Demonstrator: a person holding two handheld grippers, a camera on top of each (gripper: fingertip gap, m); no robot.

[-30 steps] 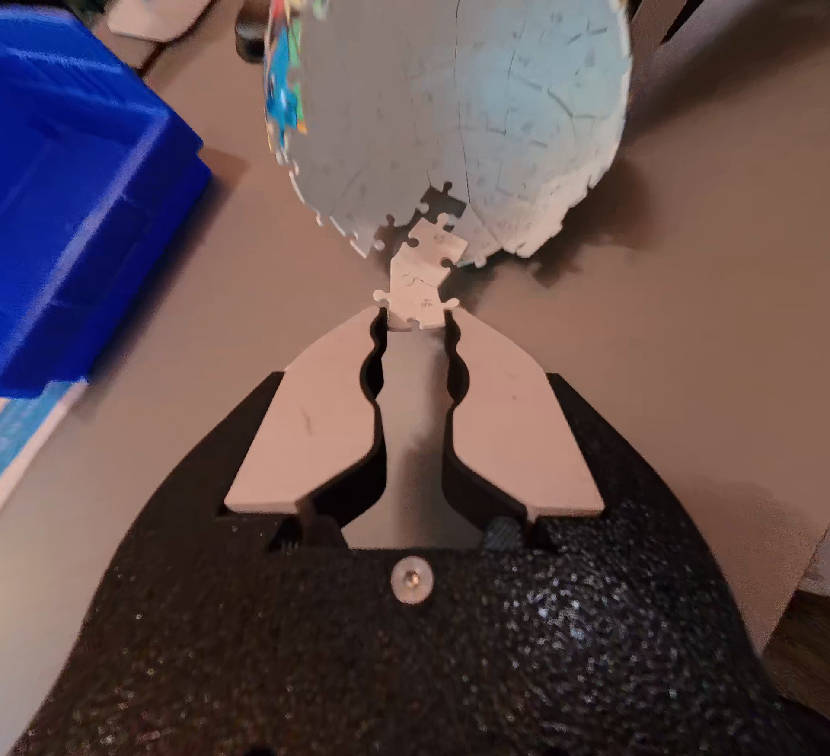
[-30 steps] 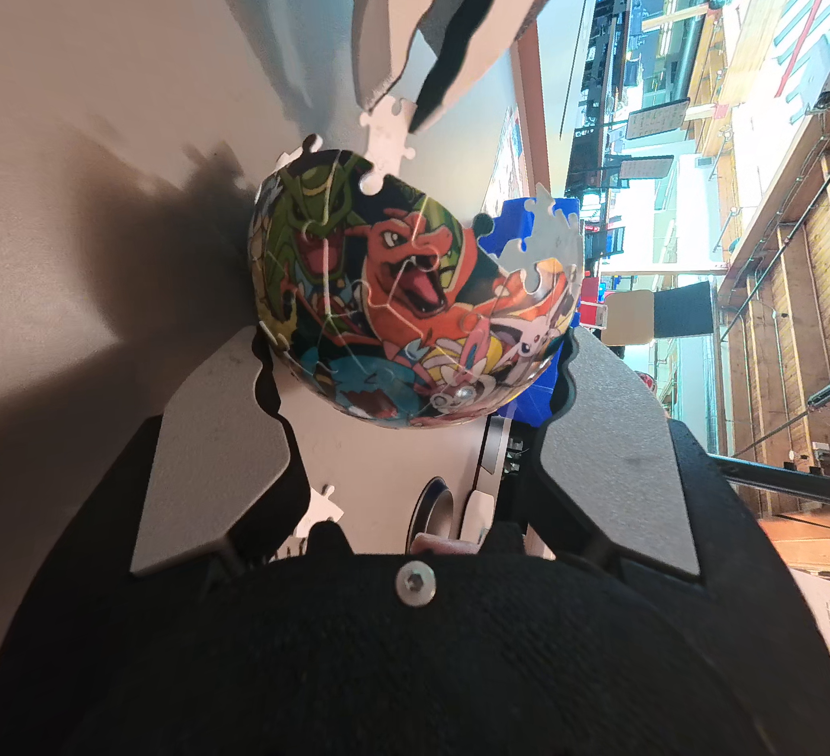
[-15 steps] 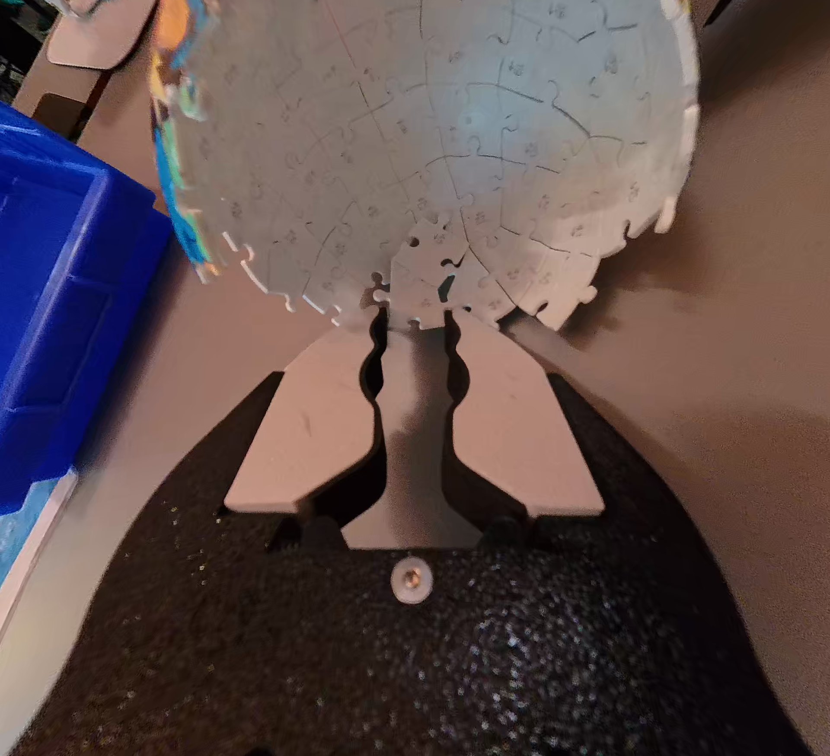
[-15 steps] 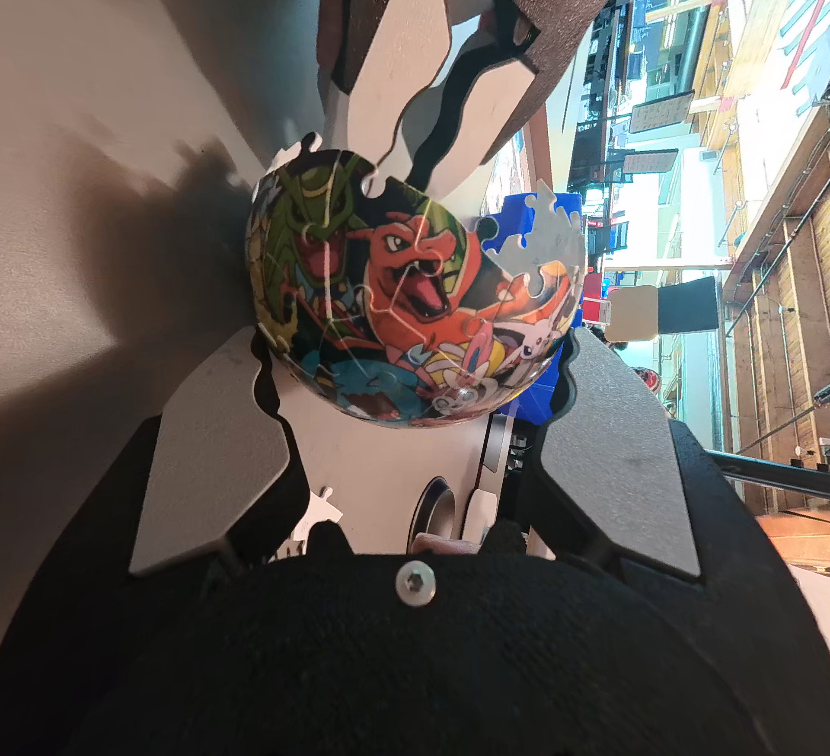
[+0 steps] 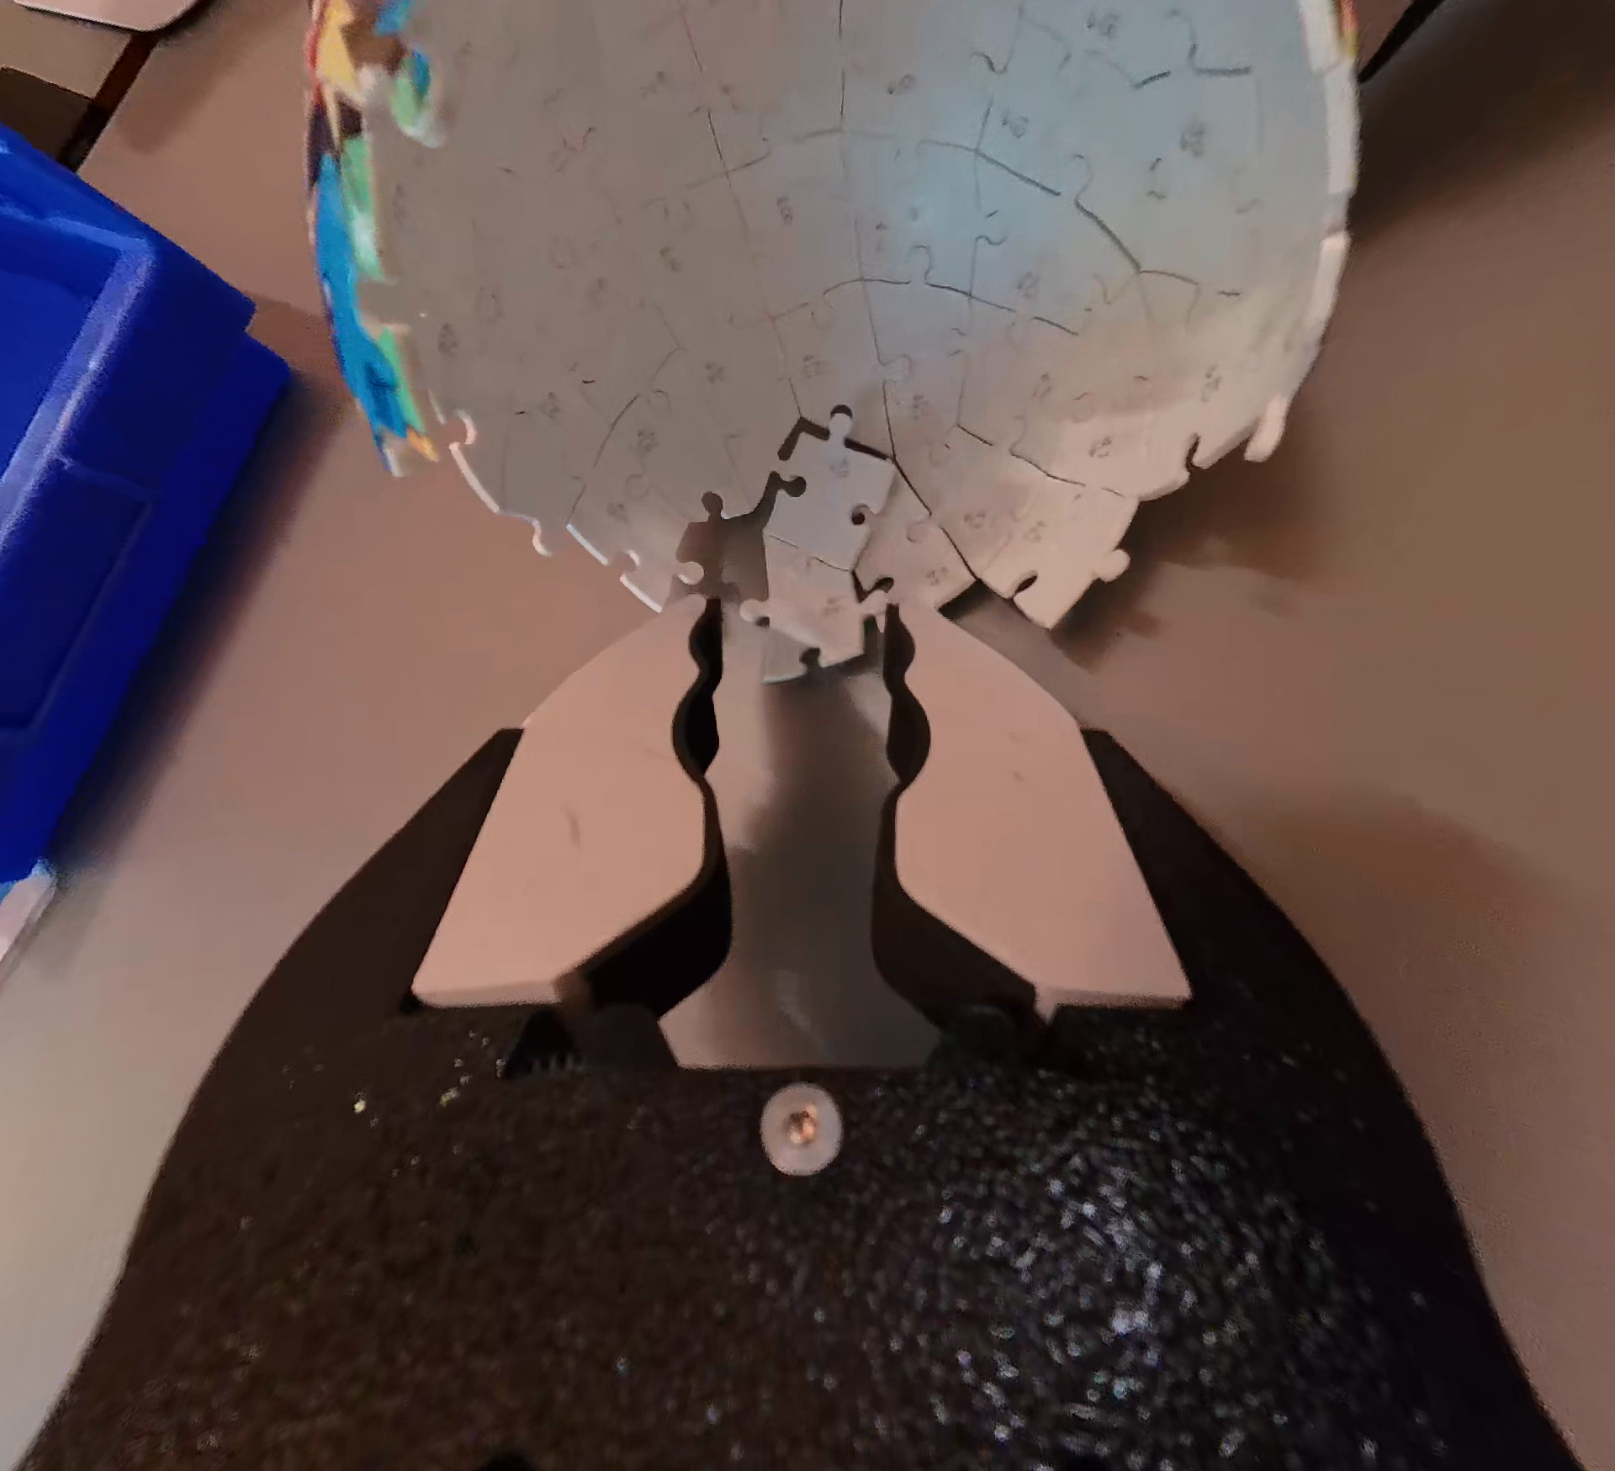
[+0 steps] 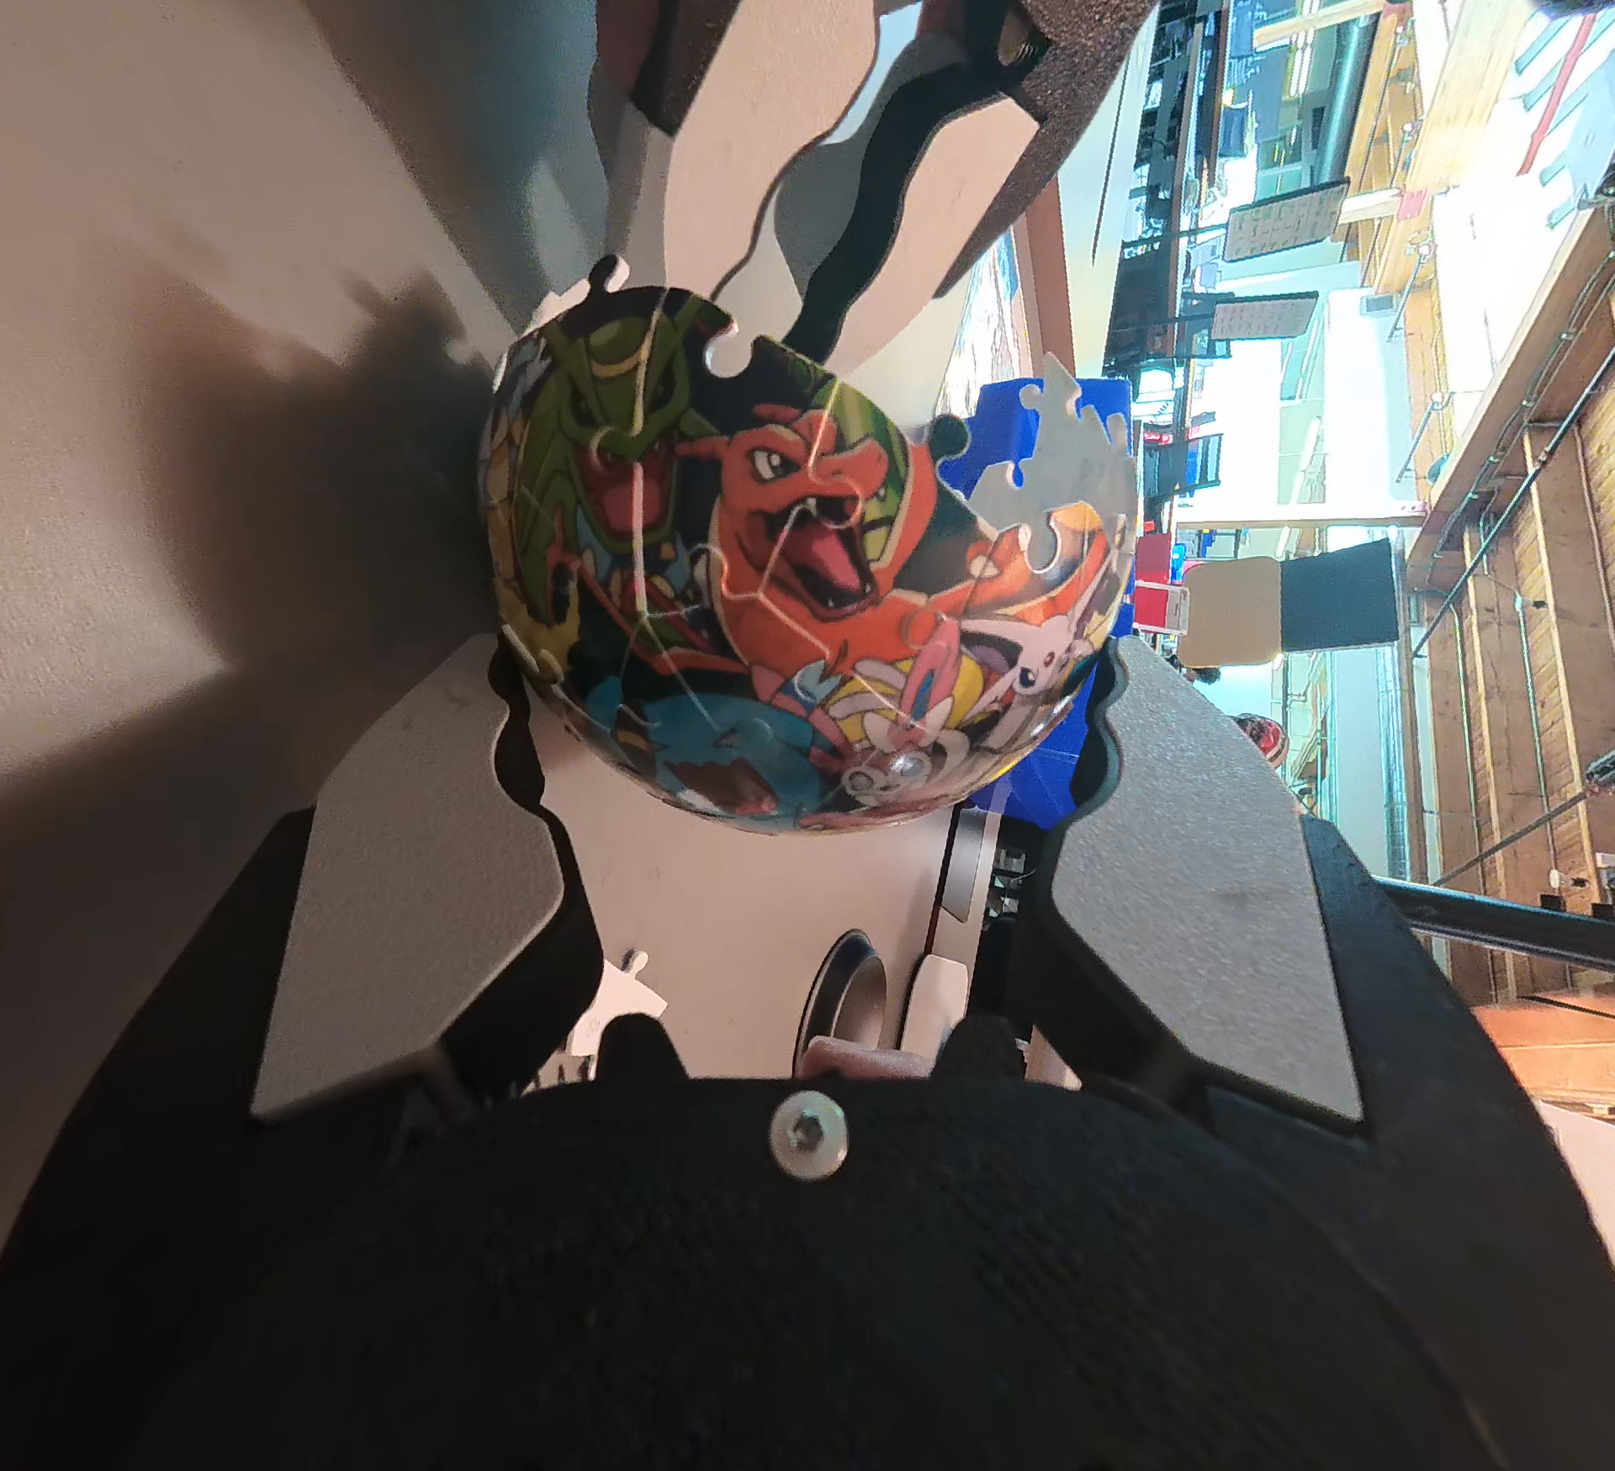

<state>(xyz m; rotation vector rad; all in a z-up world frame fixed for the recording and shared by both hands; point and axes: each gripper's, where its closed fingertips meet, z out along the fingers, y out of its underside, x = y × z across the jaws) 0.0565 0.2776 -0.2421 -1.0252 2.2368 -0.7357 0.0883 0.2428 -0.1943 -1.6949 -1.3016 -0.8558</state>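
Right wrist view showed the right gripper [image 6: 804,717] clamped on a half-built puzzle sphere [image 6: 786,555], its fingers [image 6: 419,844] pressing opposite sides of the printed shell with the open, jagged rim turned away. Ahead of that gripper, the left gripper [image 5: 800,643] pinched a single loose puzzle piece [image 5: 808,625] between narrowly parted fingertips, the piece touching the shell's rim at a gap. A blue bin [image 5: 105,485] sat to the left gripper's left on the tabletop [image 5: 1398,730]. The shell looked light, thin and rigid but likely to pop apart under squeeze, so broad opposing contact low on the dome seemed safest; the piece was best held by its edges.
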